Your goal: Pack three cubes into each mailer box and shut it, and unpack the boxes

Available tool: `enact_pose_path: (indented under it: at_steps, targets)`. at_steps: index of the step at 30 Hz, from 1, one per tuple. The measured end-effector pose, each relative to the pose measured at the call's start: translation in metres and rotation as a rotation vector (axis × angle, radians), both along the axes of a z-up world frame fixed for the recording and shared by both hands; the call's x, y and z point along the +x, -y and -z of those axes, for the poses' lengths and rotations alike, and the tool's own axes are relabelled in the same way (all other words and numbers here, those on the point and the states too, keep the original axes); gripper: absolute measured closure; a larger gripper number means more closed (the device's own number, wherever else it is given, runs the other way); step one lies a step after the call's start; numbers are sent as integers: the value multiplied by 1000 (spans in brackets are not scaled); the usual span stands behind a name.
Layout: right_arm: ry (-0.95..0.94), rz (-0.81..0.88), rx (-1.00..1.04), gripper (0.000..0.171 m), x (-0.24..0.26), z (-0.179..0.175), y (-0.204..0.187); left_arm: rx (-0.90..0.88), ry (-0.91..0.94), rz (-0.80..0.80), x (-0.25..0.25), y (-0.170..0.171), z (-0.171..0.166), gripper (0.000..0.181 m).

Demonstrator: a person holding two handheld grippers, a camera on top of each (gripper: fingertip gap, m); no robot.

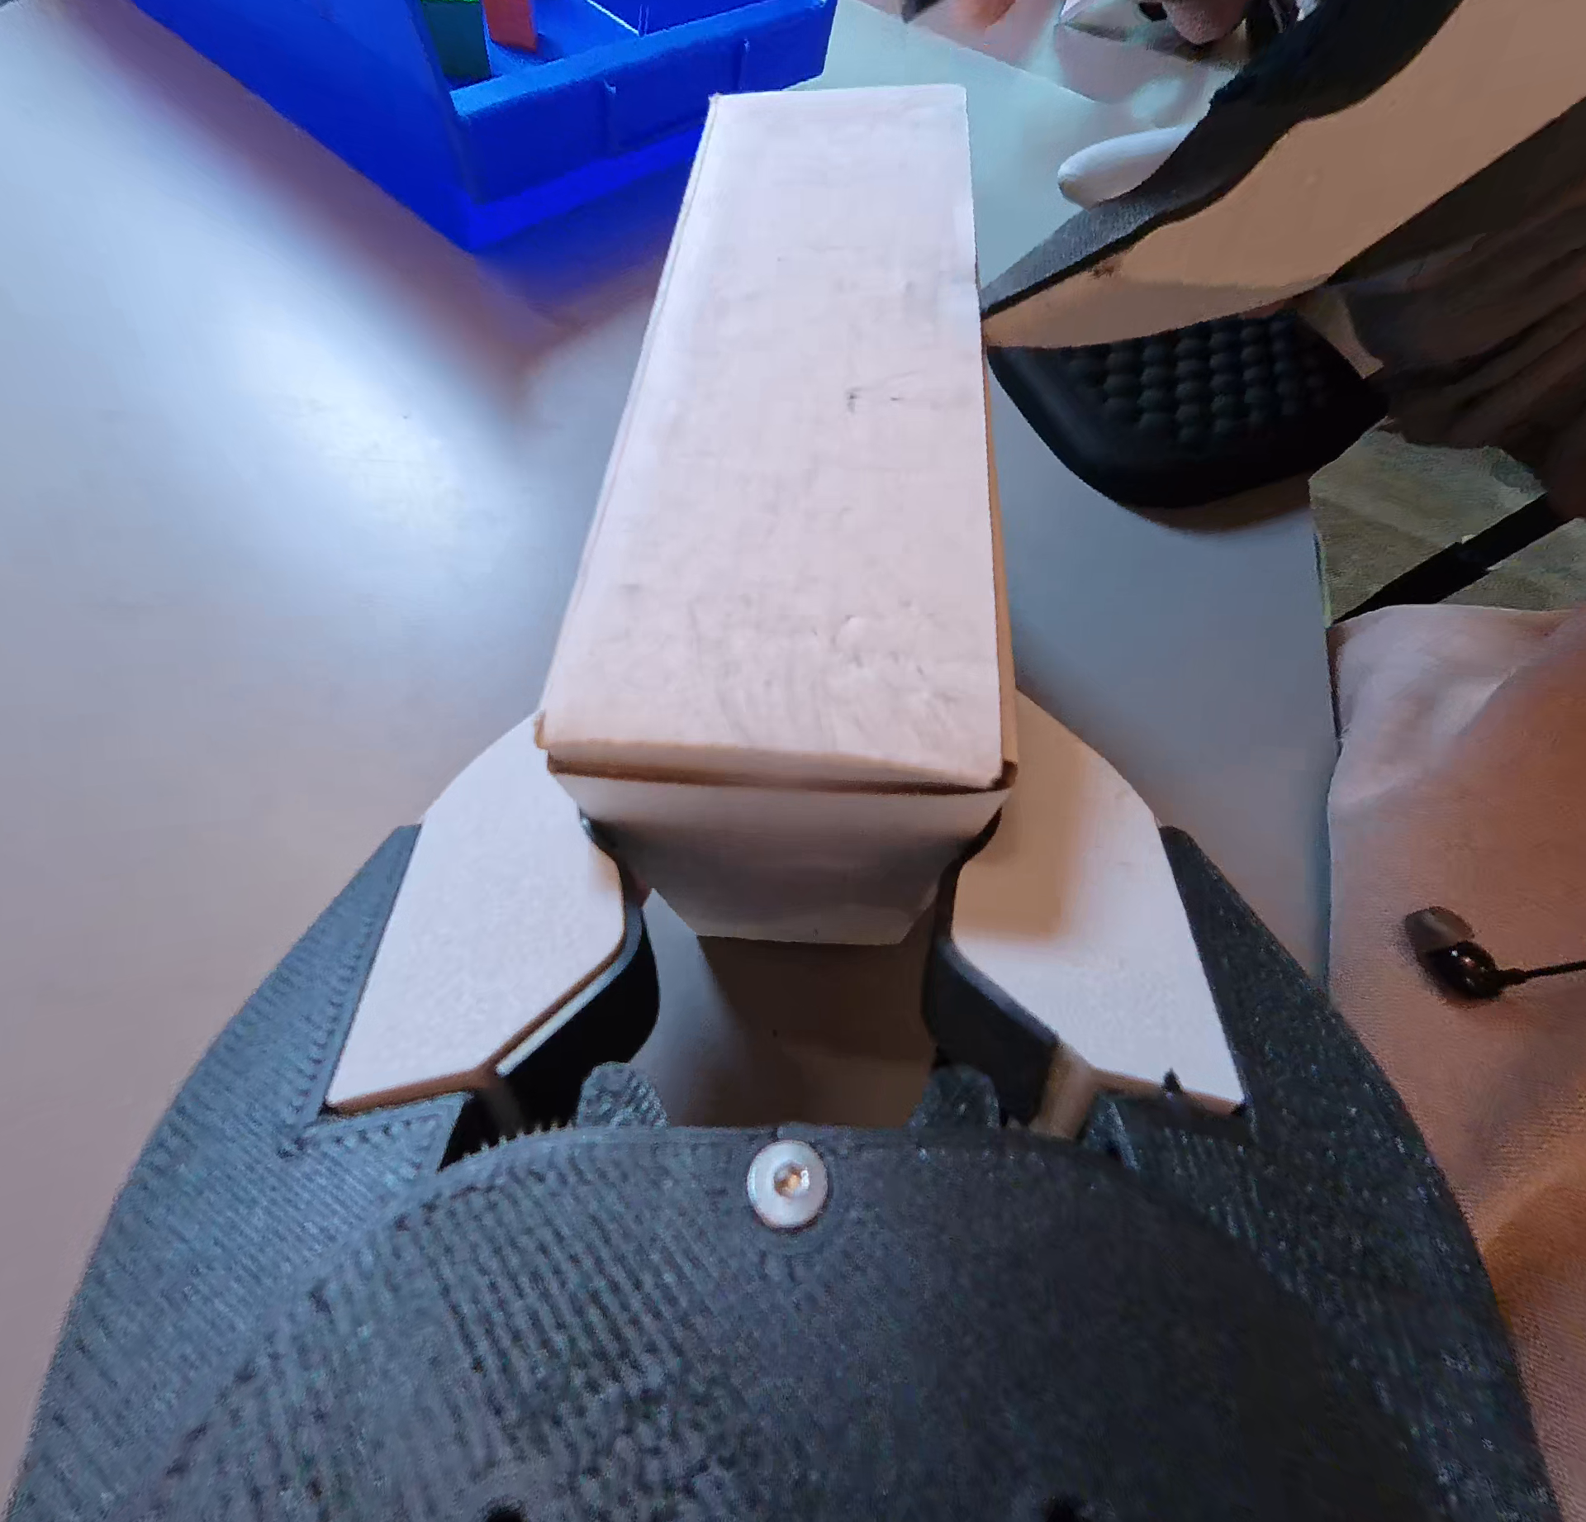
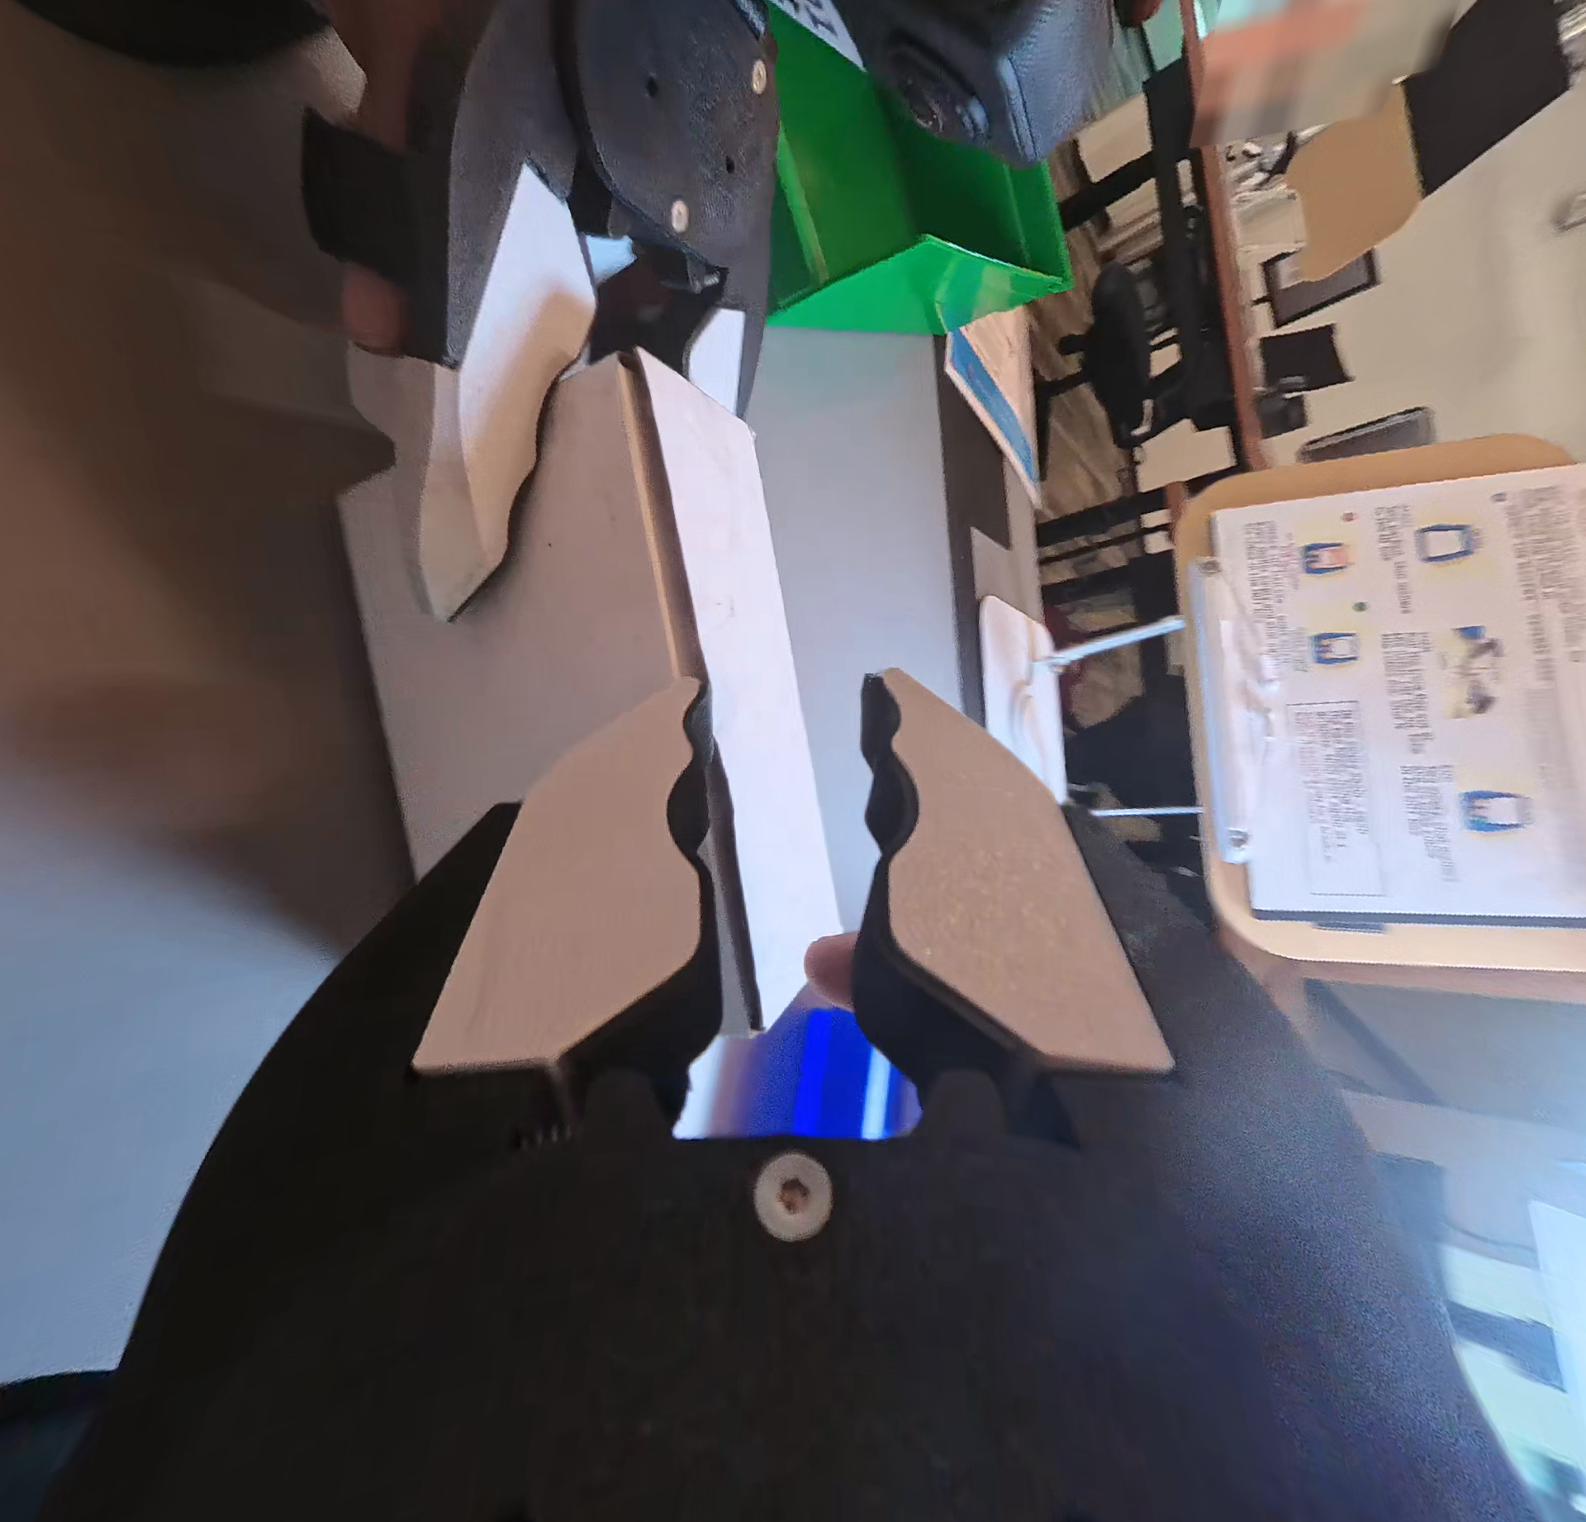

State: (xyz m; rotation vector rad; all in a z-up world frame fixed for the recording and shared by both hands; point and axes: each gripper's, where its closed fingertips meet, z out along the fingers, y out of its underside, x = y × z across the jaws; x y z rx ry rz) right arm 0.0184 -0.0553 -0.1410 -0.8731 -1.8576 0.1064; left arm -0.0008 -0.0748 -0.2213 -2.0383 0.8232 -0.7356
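Note:
A shut white mailer box [image 1: 798,451] is held above the grey table [image 1: 214,451], pointing away from me. My left gripper [image 1: 781,764] is shut on its near end. My right gripper [image 1: 1030,339] is open at the box's far right side, one fingertip at the box's edge. In the right wrist view the box [image 2: 738,622] runs lengthwise between and past the open right gripper [image 2: 785,691], against its left finger, and the left gripper [image 2: 669,279] clamps the far end. A green cube [image 1: 446,21] and a red cube [image 1: 508,13] stand in a blue tray [image 1: 601,133].
The blue tray sits at the far left of the table. A green bin [image 2: 901,219] stands behind the left gripper. The table's edge runs down the right of the left wrist view. A clipboard with a printed sheet [image 2: 1390,691] lies on a side table.

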Motion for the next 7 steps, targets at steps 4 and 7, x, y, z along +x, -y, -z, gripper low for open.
enact_pose_path:
  at_steps: [4,7]
  targets:
    - [23,9,156,139,-5,-2,-2,-25,13,4,-1,2,0,105]
    - [68,14,229,148,-7,1,-1,-35,7,2,0,2,0,105]
